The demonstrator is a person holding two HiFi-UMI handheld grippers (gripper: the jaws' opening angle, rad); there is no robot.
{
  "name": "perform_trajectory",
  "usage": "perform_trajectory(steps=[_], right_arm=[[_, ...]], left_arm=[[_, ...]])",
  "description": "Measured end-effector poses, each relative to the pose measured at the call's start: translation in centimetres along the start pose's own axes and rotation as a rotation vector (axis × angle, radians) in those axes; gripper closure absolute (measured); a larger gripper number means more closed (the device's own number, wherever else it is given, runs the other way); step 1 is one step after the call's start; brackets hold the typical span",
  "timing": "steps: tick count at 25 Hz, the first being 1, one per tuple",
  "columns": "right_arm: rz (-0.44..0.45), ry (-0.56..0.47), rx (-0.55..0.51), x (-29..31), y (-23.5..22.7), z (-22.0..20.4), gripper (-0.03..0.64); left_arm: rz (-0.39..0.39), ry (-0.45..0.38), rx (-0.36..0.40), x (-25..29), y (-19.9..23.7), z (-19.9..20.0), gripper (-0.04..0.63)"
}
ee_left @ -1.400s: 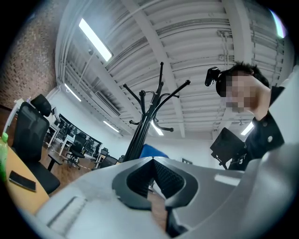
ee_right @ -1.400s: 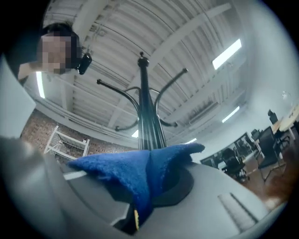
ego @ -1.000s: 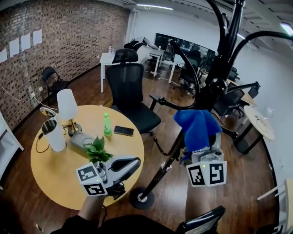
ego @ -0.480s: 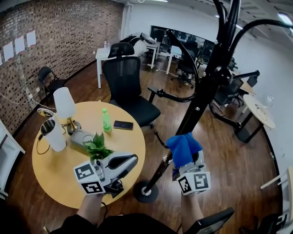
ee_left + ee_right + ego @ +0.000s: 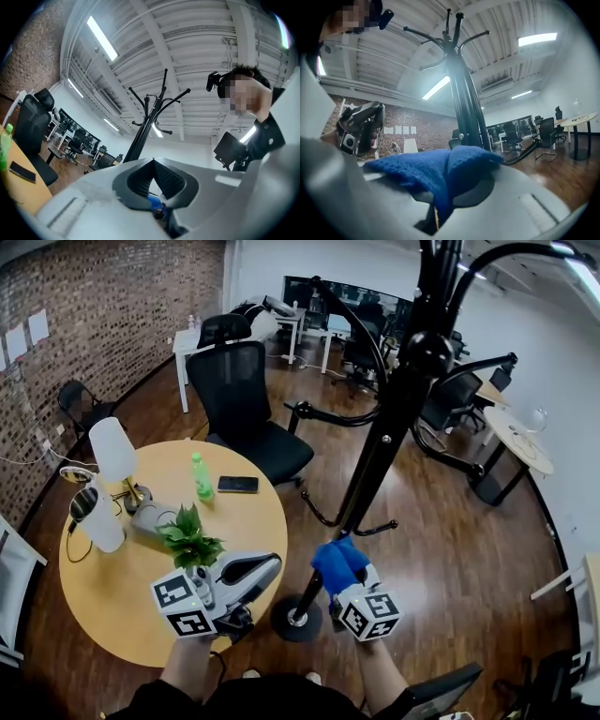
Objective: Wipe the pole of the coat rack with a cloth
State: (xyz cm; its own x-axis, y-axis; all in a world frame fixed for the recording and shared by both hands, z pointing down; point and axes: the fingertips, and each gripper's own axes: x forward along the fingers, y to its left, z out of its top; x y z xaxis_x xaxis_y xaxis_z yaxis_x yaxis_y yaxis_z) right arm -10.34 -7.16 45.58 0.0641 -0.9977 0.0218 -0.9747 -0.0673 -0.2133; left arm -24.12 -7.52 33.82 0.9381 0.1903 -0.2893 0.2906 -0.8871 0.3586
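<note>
The black coat rack pole (image 5: 375,460) rises at a slant from its round base (image 5: 295,618) on the wooden floor. My right gripper (image 5: 342,577) is shut on a blue cloth (image 5: 336,562) low on the pole, just above the base, and the cloth lies against the pole's right side. In the right gripper view the cloth (image 5: 440,173) drapes over the jaws and hides their tips, with the pole (image 5: 466,108) right behind it. My left gripper (image 5: 267,568) is shut and empty, to the left of the pole over the table edge. Its view looks up at the rack (image 5: 143,136).
A round wooden table (image 5: 112,615) at the left carries a lamp (image 5: 111,451), a white cylinder (image 5: 94,517), a small plant (image 5: 187,538), a green bottle (image 5: 202,476) and a phone (image 5: 238,485). A black office chair (image 5: 246,404) stands behind it. Low rack hooks (image 5: 375,529) jut out near the cloth.
My right gripper has slid the blue cloth down the pole, from about mid height to just above the base. The left gripper has hardly moved. The head view has tipped downward.
</note>
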Motion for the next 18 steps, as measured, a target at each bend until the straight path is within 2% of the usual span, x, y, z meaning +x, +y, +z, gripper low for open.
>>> perform_trajectory(steps=[2,6,8,11,15,18], right_arm=[[0.023,0.027,0.054,-0.9,0.6,-0.2,0.591],[0.135,0.121,0.220,-2.5,2.9,-1.2,0.591],[0.144,0.126,0.238,-2.4,3.2,-1.2,0.591],[0.099,0.102,0.151,-1.2,2.4,-1.0,0.591],[-0.066,0.014,-0.041,0.6,-0.4,1.5,0.589],[-0.081,-0.035,-0.119,1.4,-0.3,4.9,0.589]], left_arm=[[-0.006,-0.002,-0.004,0.2,-0.2,-0.1,0.594],[-0.003,-0.010,-0.007,-0.2,-0.2,0.0,0.594],[0.000,-0.019,-0.003,-0.4,-0.2,0.2,0.594],[-0.008,-0.029,0.005,-0.5,-0.6,0.4,0.594],[-0.012,-0.041,0.021,-0.8,-1.2,0.8,0.594],[-0.002,-0.055,0.036,-1.5,-1.4,1.4,0.594]])
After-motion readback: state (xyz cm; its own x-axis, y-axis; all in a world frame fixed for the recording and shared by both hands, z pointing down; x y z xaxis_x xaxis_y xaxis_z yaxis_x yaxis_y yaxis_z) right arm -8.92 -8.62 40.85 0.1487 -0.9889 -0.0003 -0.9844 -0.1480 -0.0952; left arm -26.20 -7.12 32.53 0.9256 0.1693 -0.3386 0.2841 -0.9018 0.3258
